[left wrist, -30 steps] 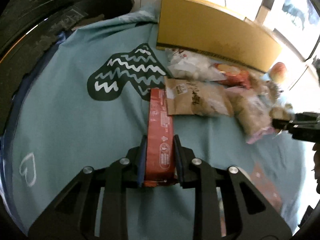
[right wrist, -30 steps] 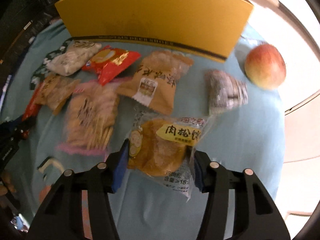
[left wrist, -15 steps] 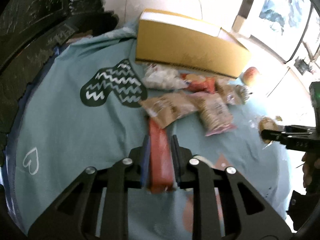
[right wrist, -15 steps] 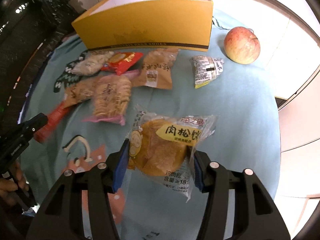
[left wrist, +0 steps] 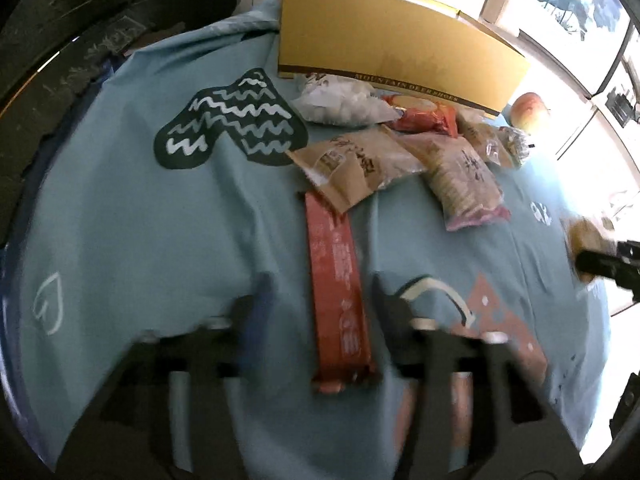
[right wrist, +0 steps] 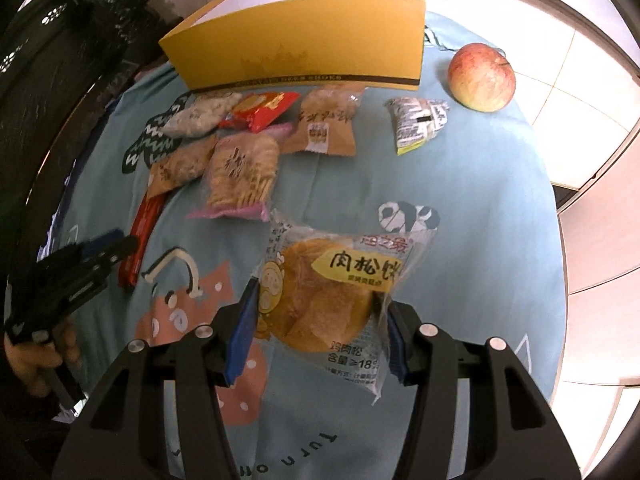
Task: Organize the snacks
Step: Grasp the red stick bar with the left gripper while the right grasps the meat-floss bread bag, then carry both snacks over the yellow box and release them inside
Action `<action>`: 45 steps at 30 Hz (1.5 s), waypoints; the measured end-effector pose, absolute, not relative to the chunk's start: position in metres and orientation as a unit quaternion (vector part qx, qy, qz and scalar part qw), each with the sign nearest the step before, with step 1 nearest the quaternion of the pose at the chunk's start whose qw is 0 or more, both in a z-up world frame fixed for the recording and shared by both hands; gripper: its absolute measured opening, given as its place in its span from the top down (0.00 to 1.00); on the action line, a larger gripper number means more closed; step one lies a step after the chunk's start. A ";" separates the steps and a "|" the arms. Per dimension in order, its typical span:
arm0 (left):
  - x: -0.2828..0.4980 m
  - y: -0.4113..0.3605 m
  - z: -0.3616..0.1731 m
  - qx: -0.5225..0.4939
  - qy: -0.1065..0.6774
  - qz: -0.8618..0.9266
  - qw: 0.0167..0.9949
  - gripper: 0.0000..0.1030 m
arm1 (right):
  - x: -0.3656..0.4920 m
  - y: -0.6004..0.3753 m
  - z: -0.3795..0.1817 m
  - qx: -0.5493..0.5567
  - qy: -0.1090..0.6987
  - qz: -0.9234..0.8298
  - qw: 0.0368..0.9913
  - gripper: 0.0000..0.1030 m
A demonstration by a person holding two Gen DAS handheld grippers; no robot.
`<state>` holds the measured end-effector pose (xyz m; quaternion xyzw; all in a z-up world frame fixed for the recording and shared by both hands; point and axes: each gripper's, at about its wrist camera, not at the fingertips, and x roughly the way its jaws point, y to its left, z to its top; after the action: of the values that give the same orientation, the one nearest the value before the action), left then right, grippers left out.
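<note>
My left gripper (left wrist: 320, 304) points steeply down, blurred; its jaws have just been opening and stand clear of the red snack bar (left wrist: 336, 276) lying between them. My right gripper (right wrist: 320, 320) also tilts down, its blue pads (right wrist: 242, 332) pressing both sides of the meat-floss cake packet (right wrist: 332, 296).

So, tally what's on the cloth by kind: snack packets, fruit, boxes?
Snack packets: 7, including the red bar, silver packet and the bun packet in the right gripper.
Apple: 1
Yellow box: 1
Total: 9
</note>
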<state>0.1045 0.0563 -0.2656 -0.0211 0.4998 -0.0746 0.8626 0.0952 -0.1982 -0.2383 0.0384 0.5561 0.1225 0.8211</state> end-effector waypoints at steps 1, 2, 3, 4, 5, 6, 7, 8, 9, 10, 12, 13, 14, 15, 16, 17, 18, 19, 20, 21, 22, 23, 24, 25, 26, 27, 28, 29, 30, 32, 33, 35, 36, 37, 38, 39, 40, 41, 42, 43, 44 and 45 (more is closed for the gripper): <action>0.107 0.052 -0.269 -0.010 0.504 -0.077 0.860 0.43 | 0.095 -0.197 -0.238 0.037 0.556 0.123 0.821 0.46; 0.108 0.047 -0.272 0.006 0.508 -0.081 0.858 0.51 | 0.095 -0.197 -0.238 0.035 0.556 0.123 0.821 0.46; 0.107 0.042 -0.274 0.023 0.510 -0.083 0.856 0.66 | 0.095 -0.197 -0.236 0.033 0.555 0.124 0.822 0.46; 0.103 0.039 -0.275 0.043 0.507 -0.086 0.857 0.71 | 0.094 -0.198 -0.235 0.032 0.553 0.123 0.823 0.46; 0.102 0.039 -0.273 0.043 0.503 -0.089 0.859 0.77 | 0.094 -0.198 -0.234 0.031 0.551 0.121 0.825 0.46; 0.100 0.042 -0.270 0.032 0.500 -0.093 0.860 0.77 | 0.094 -0.200 -0.232 0.032 0.549 0.120 0.827 0.46; 0.098 0.046 -0.264 0.015 0.494 -0.098 0.864 0.77 | 0.094 -0.202 -0.231 0.035 0.547 0.118 0.828 0.46; 0.096 0.049 -0.258 0.002 0.490 -0.103 0.865 0.77 | 0.094 -0.204 -0.231 0.037 0.546 0.116 0.829 0.46; 0.094 0.052 -0.251 -0.010 0.484 -0.107 0.868 0.77 | 0.094 -0.206 -0.230 0.040 0.545 0.115 0.830 0.46; 0.091 0.054 -0.244 -0.021 0.478 -0.115 0.871 0.77 | 0.094 -0.207 -0.229 0.041 0.544 0.114 0.831 0.46; 0.081 0.051 -0.226 -0.025 0.459 -0.131 0.878 0.77 | 0.094 -0.208 -0.228 0.044 0.543 0.114 0.831 0.46; 0.077 0.049 -0.219 -0.024 0.452 -0.139 0.881 0.77 | 0.094 -0.208 -0.228 0.046 0.544 0.115 0.830 0.46; 0.071 0.047 -0.212 -0.022 0.447 -0.147 0.882 0.77 | 0.094 -0.208 -0.229 0.046 0.544 0.116 0.830 0.46; 0.069 0.046 -0.208 -0.022 0.445 -0.150 0.883 0.77 | 0.095 -0.207 -0.229 0.048 0.544 0.117 0.829 0.46; 0.068 0.045 -0.205 -0.021 0.442 -0.153 0.884 0.77 | 0.095 -0.206 -0.229 0.048 0.544 0.118 0.829 0.46; 0.067 0.043 -0.201 -0.017 0.438 -0.154 0.886 0.77 | 0.095 -0.204 -0.227 0.047 0.543 0.119 0.830 0.46; 0.068 0.042 -0.198 -0.015 0.434 -0.154 0.887 0.77 | 0.096 -0.202 -0.225 0.047 0.541 0.120 0.831 0.46; 0.068 0.041 -0.194 -0.015 0.429 -0.154 0.890 0.77 | 0.096 -0.200 -0.222 0.047 0.538 0.121 0.833 0.46; 0.069 0.041 -0.190 -0.016 0.424 -0.154 0.892 0.77 | 0.096 -0.198 -0.217 0.046 0.534 0.123 0.835 0.46; 0.070 0.040 -0.186 -0.017 0.420 -0.153 0.894 0.77 | 0.098 -0.197 -0.209 0.046 0.526 0.127 0.840 0.46; 0.071 0.040 -0.181 -0.019 0.415 -0.154 0.896 0.77 | 0.099 -0.197 -0.204 0.047 0.521 0.129 0.842 0.46; 0.074 0.039 -0.175 -0.018 0.408 -0.155 0.900 0.77 | 0.102 -0.197 -0.194 0.049 0.513 0.132 0.847 0.46; 0.076 0.037 -0.169 -0.019 0.401 -0.155 0.903 0.77 | 0.103 -0.198 -0.187 0.050 0.507 0.134 0.850 0.46; 0.079 0.036 -0.161 -0.021 0.393 -0.157 0.906 0.77 | 0.105 -0.198 -0.178 0.051 0.499 0.136 0.854 0.46; 0.082 0.034 -0.154 -0.023 0.386 -0.160 0.908 0.77 | 0.107 -0.199 -0.169 0.053 0.491 0.138 0.858 0.46; 0.086 0.032 -0.146 -0.024 0.377 -0.162 0.912 0.77 | 0.109 -0.200 -0.158 0.054 0.481 0.141 0.864 0.46; 0.089 0.031 -0.138 -0.025 0.368 -0.164 0.915 0.77 | 0.112 -0.201 -0.148 0.057 0.471 0.142 0.869 0.46; 0.093 0.028 -0.127 -0.025 0.358 -0.167 0.918 0.77 | 0.115 -0.203 -0.135 0.058 0.461 0.144 0.874 0.46; 0.098 0.025 -0.118 -0.025 0.350 -0.169 0.921 0.77 | 0.117 -0.203 -0.126 0.059 0.453 0.145 0.878 0.46; 0.107 0.020 -0.099 -0.024 0.331 -0.173 0.927 0.77 | 0.121 -0.204 -0.108 0.060 0.435 0.148 0.886 0.46; 0.112 0.017 -0.089 -0.025 0.322 -0.174 0.930 0.77 | 0.124 -0.204 -0.098 0.059 0.426 0.149 0.891 0.46; 0.121 0.012 -0.074 -0.025 0.310 -0.174 0.934 0.77 | 0.130 -0.205 -0.080 0.057 0.408 0.150 0.899 0.46; 0.125 0.011 -0.068 -0.026 0.304 -0.174 0.936 0.77 | 0.131 -0.205 -0.074 0.056 0.402 0.150 0.902 0.46; 0.129 0.009 -0.061 -0.028 0.299 -0.173 0.938 0.77 | 0.134 -0.205 -0.067 0.055 0.395 0.150 0.905 0.46; 0.135 0.006 -0.054 -0.028 0.293 -0.172 0.940 0.77 | 0.136 -0.205 -0.061 0.055 0.389 0.150 0.907 0.46; 0.139 0.003 -0.049 -0.030 0.290 -0.172 0.941 0.77 | 0.138 -0.206 -0.056 0.054 0.383 0.150 0.910 0.46; 0.141 0.003 -0.047 -0.031 0.289 -0.172 0.941 0.77 | 0.138 -0.208 -0.054 0.054 0.380 0.151 0.911 0.46; 0.144 0.002 -0.044 -0.033 0.287 -0.172 0.942 0.77 | 0.140 -0.209 -0.049 0.052 0.375 0.151 0.913 0.46; 0.147 0.000 -0.041 -0.033 0.285 -0.172 0.942 0.77 | 0.140 -0.209 -0.046 0.051 0.372 0.152 0.914 0.46; 0.151 -0.002 -0.040 -0.032 0.284 -0.172 0.943 0.77 | 0.141 -0.210 -0.043 0.051 0.369 0.152 0.916 0.46; 0.153 -0.004 -0.039 -0.033 0.284 -0.170 0.943 0.77 | 0.142 -0.211 -0.042 0.051 0.367 0.152 0.916 0.46; 0.156 -0.005 -0.039 -0.034 0.285 -0.169 0.943 0.77 | 0.143 -0.212 -0.040 0.051 0.366 0.152 0.917 0.46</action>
<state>0.1556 -0.0052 -0.0394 -0.0337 0.2852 -0.1691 0.9428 0.1426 -0.2123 -0.0401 0.0512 0.3661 0.1519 0.9167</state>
